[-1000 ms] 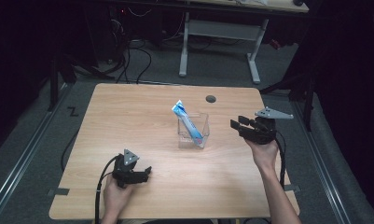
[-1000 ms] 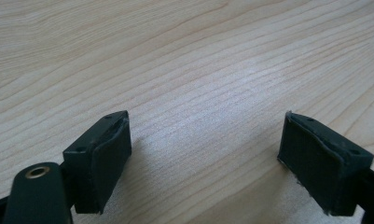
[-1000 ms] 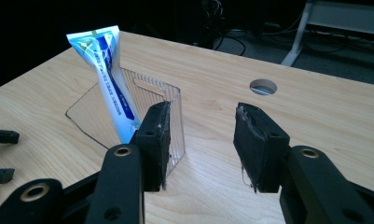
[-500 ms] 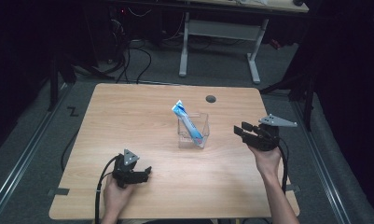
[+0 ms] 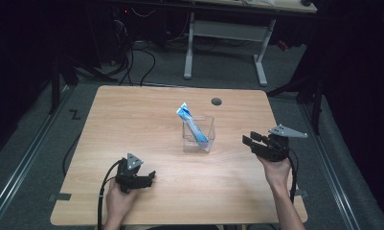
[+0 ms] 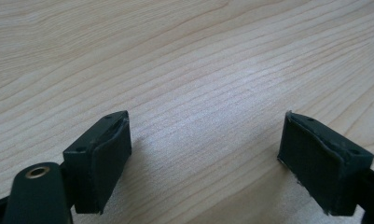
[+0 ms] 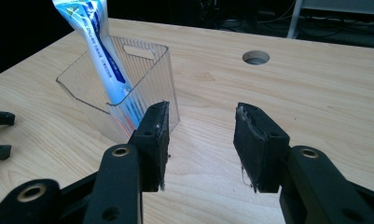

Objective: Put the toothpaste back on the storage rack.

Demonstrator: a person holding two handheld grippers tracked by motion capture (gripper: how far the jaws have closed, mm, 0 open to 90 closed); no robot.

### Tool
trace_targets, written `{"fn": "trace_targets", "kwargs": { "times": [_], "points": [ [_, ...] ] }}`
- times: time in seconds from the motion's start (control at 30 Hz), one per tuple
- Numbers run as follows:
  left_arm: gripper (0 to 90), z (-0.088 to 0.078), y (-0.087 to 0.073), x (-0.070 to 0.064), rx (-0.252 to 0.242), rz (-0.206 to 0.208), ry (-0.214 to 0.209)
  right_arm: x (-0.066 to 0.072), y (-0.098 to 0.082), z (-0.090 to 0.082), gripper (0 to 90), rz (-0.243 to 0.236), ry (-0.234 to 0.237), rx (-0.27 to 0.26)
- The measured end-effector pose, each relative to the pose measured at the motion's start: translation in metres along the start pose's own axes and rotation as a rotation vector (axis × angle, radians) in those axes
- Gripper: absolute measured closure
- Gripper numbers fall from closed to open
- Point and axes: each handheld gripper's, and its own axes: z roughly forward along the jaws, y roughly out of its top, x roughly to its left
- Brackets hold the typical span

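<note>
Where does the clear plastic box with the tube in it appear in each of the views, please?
High view: the box stands at the table's middle, between both grippers.
Left gripper view: bare wood between open jaws, no box.
Right gripper view: upper left, beyond the left jaw.
Shared landmark: the round hole in the tabletop, behind the box.

No word, number or brand can be read anywhere. The blue-and-white tube [image 7: 98, 56] standing in the clear container [image 7: 142, 77] carries printing along its side — too small and blurred to make out. On the floor at about ten o'clock from the table [image 5: 132, 110], a dark Z-shaped mark [image 5: 74, 114] shows — whether it is a letter cannot be told.
</note>
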Motion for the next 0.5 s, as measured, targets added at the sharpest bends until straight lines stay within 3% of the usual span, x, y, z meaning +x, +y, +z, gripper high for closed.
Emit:
{"fn": "trace_targets", "kwargs": {
  "times": [0.5],
  "points": [
    [17.1,0.000,0.000,0.000,-0.001,0.000,-0.001,-0.001,-0.017,0.004,55.2,0.002,-0.010,0.031]
  ]
}}
